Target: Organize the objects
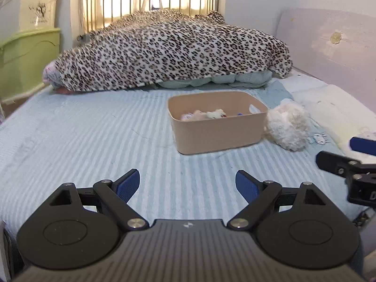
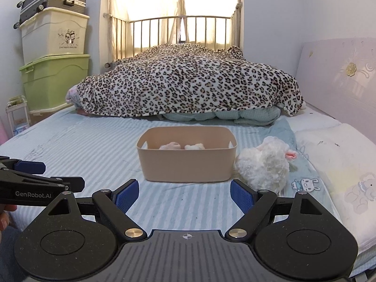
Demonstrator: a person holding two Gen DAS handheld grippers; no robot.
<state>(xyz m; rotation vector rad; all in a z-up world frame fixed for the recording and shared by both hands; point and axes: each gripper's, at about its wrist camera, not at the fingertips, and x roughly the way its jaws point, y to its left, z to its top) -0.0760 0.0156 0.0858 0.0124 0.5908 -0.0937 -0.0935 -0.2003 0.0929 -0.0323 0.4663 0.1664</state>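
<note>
Two spread grippers [image 1: 188,183] [image 2: 185,193]; one bin [image 2: 186,164], one plush [image 2: 263,162].

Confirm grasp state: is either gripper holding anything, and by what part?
Nothing held. The left gripper and right gripper are both open and empty above the striped sheet. The white plush toy lies beside the beige bin, untouched.

Right wrist view. At frame centre, a beige rectangular plastic bin [image 2: 186,155] stands on the pale blue striped bed [image 2: 94,150], with small soft toys [image 2: 181,146] lying inside it. A white fluffy plush toy [image 2: 263,162] lies just right of the bin, touching it. Behind both, across the frame's middle, a leopard-print blanket [image 2: 188,84] covers heaped bedding. At upper left, stacked plastic storage boxes [image 2: 54,58] stand beside the bed.
</note>
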